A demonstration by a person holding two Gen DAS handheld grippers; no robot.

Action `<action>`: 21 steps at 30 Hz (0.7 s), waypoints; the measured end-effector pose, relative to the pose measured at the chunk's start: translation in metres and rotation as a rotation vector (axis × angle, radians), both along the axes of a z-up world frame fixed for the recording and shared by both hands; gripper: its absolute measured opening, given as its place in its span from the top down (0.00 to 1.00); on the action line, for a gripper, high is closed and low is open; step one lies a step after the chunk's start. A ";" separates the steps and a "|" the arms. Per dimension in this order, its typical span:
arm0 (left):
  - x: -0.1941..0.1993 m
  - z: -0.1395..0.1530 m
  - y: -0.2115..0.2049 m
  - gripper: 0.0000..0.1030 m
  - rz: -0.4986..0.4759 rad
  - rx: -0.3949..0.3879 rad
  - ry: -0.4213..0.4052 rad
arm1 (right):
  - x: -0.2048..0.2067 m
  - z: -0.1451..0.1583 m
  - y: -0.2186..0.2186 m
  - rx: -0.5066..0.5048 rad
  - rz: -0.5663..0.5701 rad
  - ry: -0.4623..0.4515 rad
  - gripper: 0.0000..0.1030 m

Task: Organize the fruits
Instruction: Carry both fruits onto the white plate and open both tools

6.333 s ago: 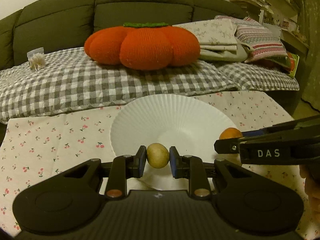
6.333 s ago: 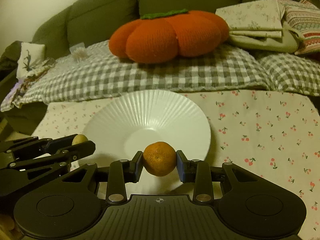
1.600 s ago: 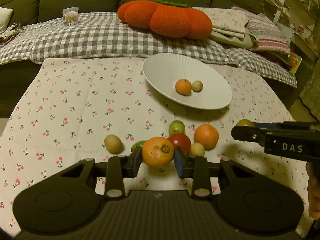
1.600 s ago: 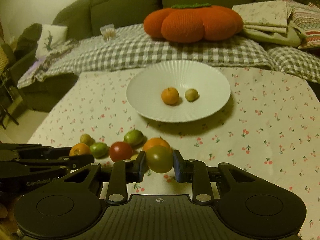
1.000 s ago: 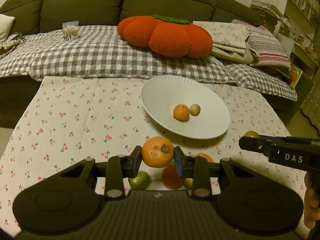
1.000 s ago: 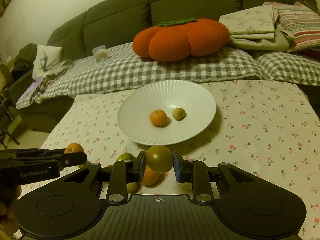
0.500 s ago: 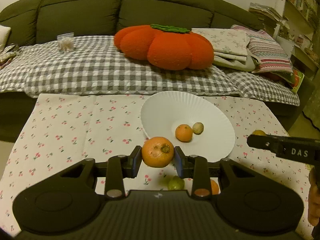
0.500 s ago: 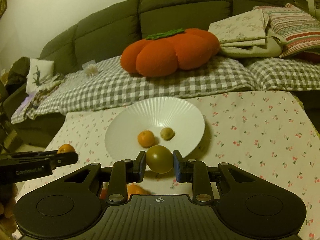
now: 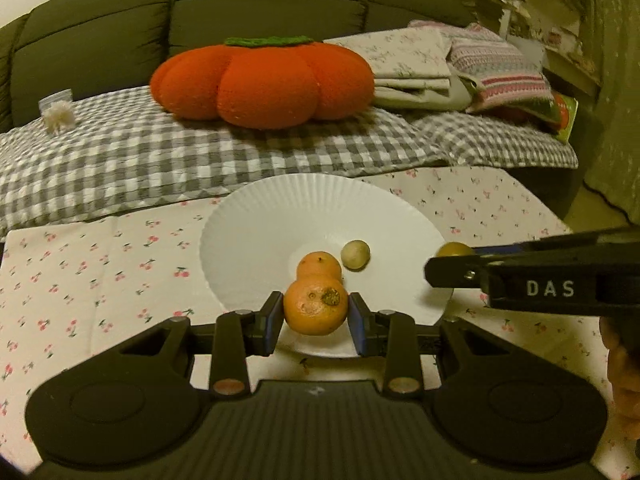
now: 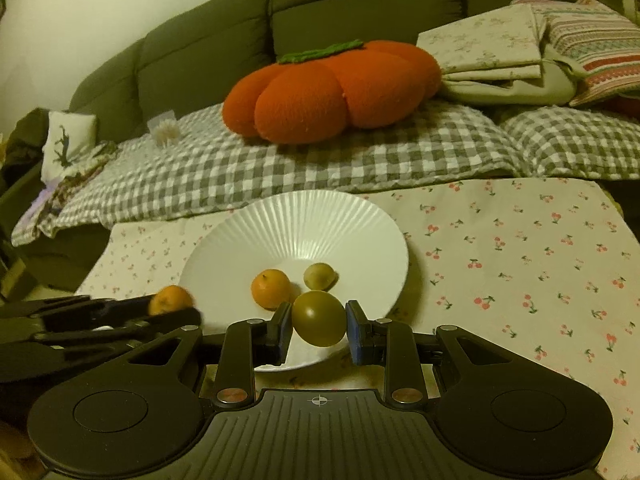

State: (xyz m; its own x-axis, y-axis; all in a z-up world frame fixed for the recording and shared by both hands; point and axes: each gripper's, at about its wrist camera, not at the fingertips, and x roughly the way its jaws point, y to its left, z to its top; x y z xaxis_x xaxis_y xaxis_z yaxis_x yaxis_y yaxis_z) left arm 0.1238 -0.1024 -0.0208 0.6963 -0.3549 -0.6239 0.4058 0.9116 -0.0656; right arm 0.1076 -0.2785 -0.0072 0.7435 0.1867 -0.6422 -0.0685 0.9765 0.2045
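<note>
My left gripper point(image 9: 315, 312) is shut on an orange point(image 9: 315, 307) and holds it over the near rim of the white ribbed plate point(image 9: 280, 208). My right gripper point(image 10: 318, 324) is shut on an olive-green tomato point(image 10: 319, 318), also above the plate's point(image 10: 304, 216) near edge. In the plate lie a small orange point(image 10: 271, 288) and a small pale round fruit point(image 10: 320, 276); both also show in the left wrist view, the orange point(image 9: 319, 265) and the pale fruit point(image 9: 355, 255). The right gripper enters the left wrist view from the right point(image 9: 452, 262); the left gripper shows at the left of the right wrist view point(image 10: 172, 306).
The plate sits on a cherry-print tablecloth point(image 10: 520, 256). Behind it is a dark sofa with a checked blanket point(image 9: 160, 152), an orange pumpkin cushion point(image 9: 264, 80) and folded linens point(image 9: 440, 68). The other loose fruits are out of view below the grippers.
Both grippers have carried their fruits forward from the loose pile to the plate's near edge. The plate looms larger; the loose fruits on the cloth have dropped out of view.
</note>
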 end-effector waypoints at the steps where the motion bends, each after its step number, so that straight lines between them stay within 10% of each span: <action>1: 0.001 -0.001 -0.002 0.68 -0.006 0.004 -0.003 | 0.003 -0.001 0.001 -0.006 0.005 0.003 0.74; 18: 0.020 -0.022 -0.008 0.66 -0.013 0.058 -0.023 | 0.036 -0.025 0.013 -0.053 0.052 0.057 0.73; 21: 0.021 -0.020 -0.005 0.53 0.001 0.052 -0.030 | 0.038 -0.027 0.011 -0.045 0.051 0.063 0.72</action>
